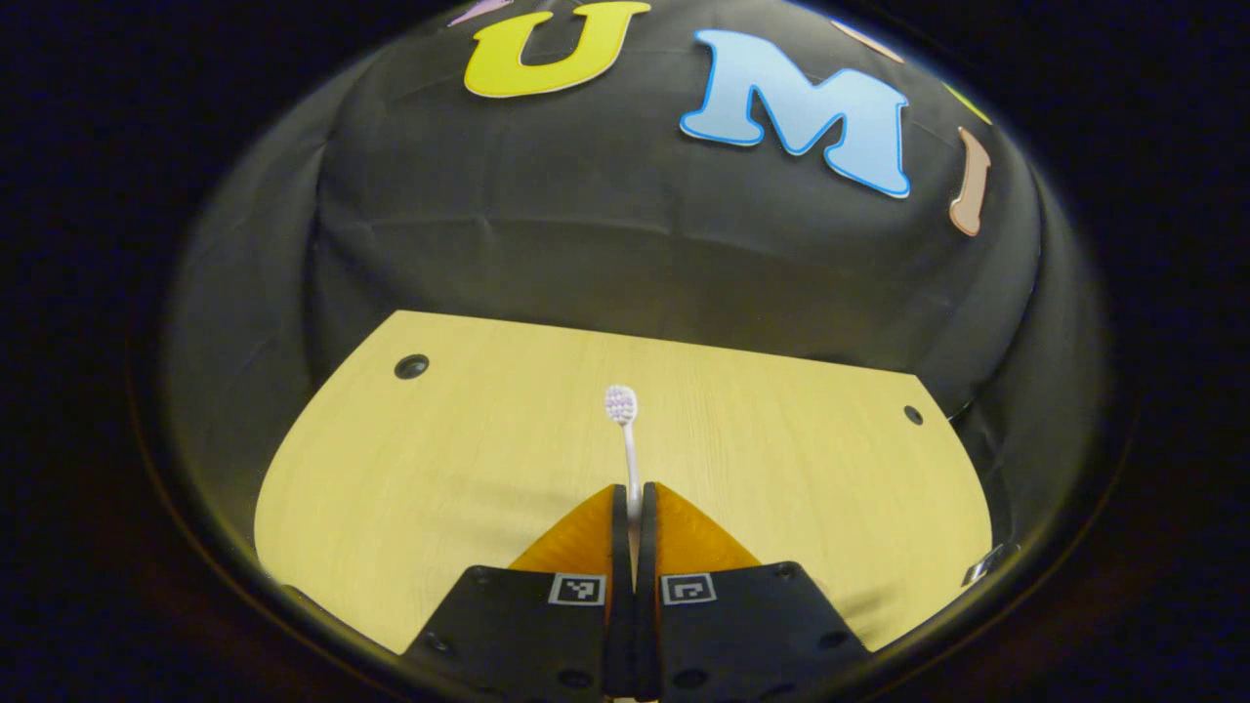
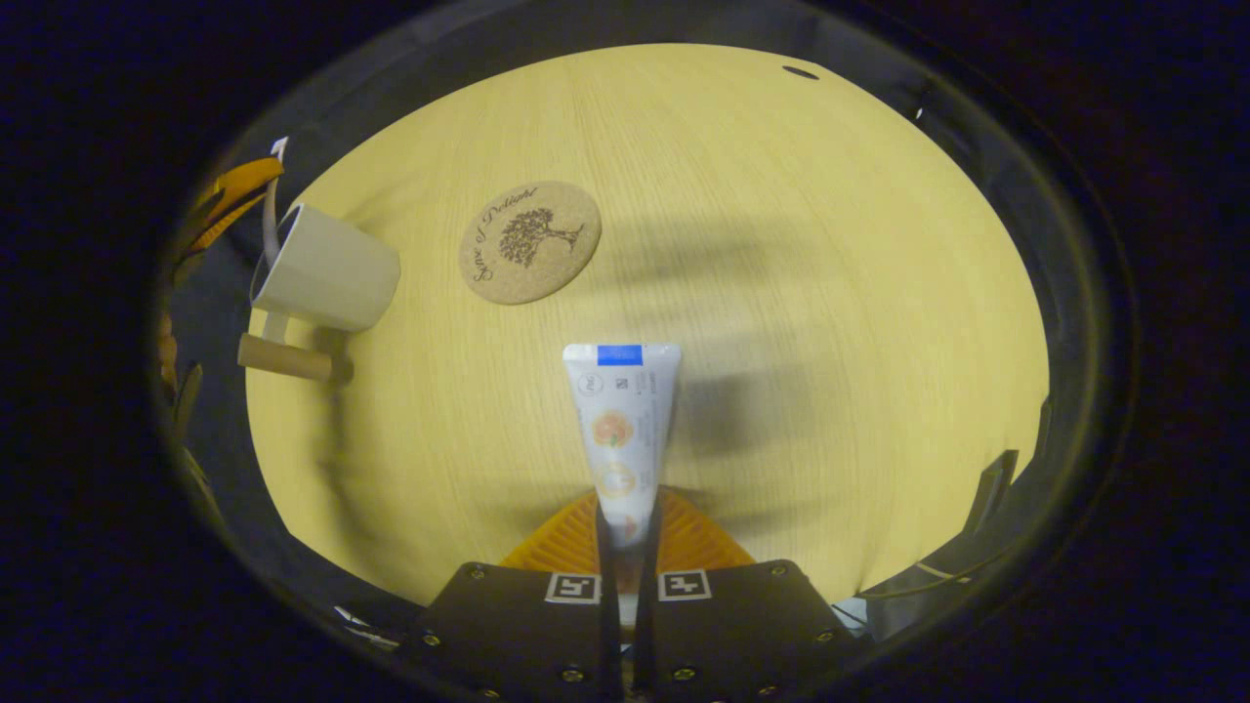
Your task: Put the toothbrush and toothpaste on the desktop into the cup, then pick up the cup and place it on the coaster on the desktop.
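In the left gripper view my left gripper (image 1: 635,490) is shut on a white toothbrush (image 1: 626,430). Its bristle head points forward above the wooden desktop (image 1: 439,459). In the right gripper view my right gripper (image 2: 628,496) is shut on the cap end of a white toothpaste tube (image 2: 621,410), held above the desktop (image 2: 830,293). A white cup (image 2: 332,271) with a wooden handle (image 2: 283,359) is at the desk's left edge. A round cork coaster (image 2: 529,242) lies just right of the cup. The other gripper (image 2: 229,193) is at the far left, beside the cup's rim.
Two dark round holes (image 1: 411,366) (image 1: 912,414) mark the desk's far corners. The booth's black cloth wall (image 1: 625,234) rises behind the desk. Dark shapes (image 2: 991,488) stand off the desk's right edge.
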Tool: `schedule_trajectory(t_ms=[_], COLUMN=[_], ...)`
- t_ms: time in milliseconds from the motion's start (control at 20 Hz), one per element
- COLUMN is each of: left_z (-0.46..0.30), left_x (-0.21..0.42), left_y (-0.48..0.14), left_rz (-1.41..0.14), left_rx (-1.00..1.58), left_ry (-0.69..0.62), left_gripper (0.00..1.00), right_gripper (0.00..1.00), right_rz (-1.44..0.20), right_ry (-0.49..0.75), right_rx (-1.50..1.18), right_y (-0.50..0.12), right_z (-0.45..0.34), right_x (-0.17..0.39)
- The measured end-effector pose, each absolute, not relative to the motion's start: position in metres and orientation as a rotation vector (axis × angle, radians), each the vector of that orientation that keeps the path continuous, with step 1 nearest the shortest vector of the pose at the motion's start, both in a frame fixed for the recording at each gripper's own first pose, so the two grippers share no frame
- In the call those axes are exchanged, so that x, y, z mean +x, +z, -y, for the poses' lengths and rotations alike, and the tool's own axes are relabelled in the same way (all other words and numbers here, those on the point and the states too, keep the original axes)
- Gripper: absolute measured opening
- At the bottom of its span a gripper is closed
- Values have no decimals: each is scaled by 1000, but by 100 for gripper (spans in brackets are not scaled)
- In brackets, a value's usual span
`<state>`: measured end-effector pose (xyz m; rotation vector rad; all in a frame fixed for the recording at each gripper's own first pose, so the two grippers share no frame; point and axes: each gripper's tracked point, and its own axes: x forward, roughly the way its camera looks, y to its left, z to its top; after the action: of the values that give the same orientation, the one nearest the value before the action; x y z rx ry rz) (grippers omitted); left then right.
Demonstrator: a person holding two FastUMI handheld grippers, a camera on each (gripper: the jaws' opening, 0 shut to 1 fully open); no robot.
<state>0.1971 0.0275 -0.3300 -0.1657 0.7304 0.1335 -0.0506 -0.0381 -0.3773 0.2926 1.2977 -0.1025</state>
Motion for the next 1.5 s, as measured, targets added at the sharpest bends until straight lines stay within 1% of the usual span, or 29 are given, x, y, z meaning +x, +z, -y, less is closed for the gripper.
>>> schedule_trajectory(t_ms=[200, 250, 300, 350, 450, 600, 650, 700, 800, 850, 900, 1250, 1500], left_z=[-25, -24, -24, -23, -17, -15, -12, -15, -15, -13, -14, -35, -86], left_x=[191, 190, 188, 188, 186, 179, 175, 171, 161, 158, 153, 117, 69], left_y=[-341, -341, -342, -342, -345, -345, -345, -347, -346, -345, -344, -317, -300], left_rz=[-740, -740, -738, -738, -751, -748, -759, -763, -764, -765, -764, -710, -698], left_rx=[-134, -125, -114, -106, -113, -115, -126, -117, -110, -115, -107, -108, -125], left_ry=[122, 116, 113, 107, 79, 64, 52, 56, 50, 38, 41, 62, 132], left_gripper=[7, 13, 7, 8, 13, 14, 31, 37, 36, 41, 51, 50, 50], right_gripper=[6, 7, 7, 7, 7, 7, 7, 7, 7, 7, 7, 7, 7], right_rz=[-1285, -1280, -1269, -1255, -1214, -1138, -1110, -1083, -1027, -1002, -979, -844, -829], right_ry=[-101, -107, -112, -115, -114, -106, -102, -96, -82, -72, -60, 16, 74], right_rx=[311, 315, 318, 323, 340, 346, 345, 344, 346, 348, 349, 325, 311], right_y=[-375, -373, -369, -366, -351, -320, -309, -298, -274, -262, -251, -196, -193], right_z=[37, 38, 39, 39, 39, 39, 38, 37, 31, 28, 24, 2, -10], right_x=[-49, -47, -44, -40, -29, -11, -4, 3, 16, 22, 27, 57, 64])
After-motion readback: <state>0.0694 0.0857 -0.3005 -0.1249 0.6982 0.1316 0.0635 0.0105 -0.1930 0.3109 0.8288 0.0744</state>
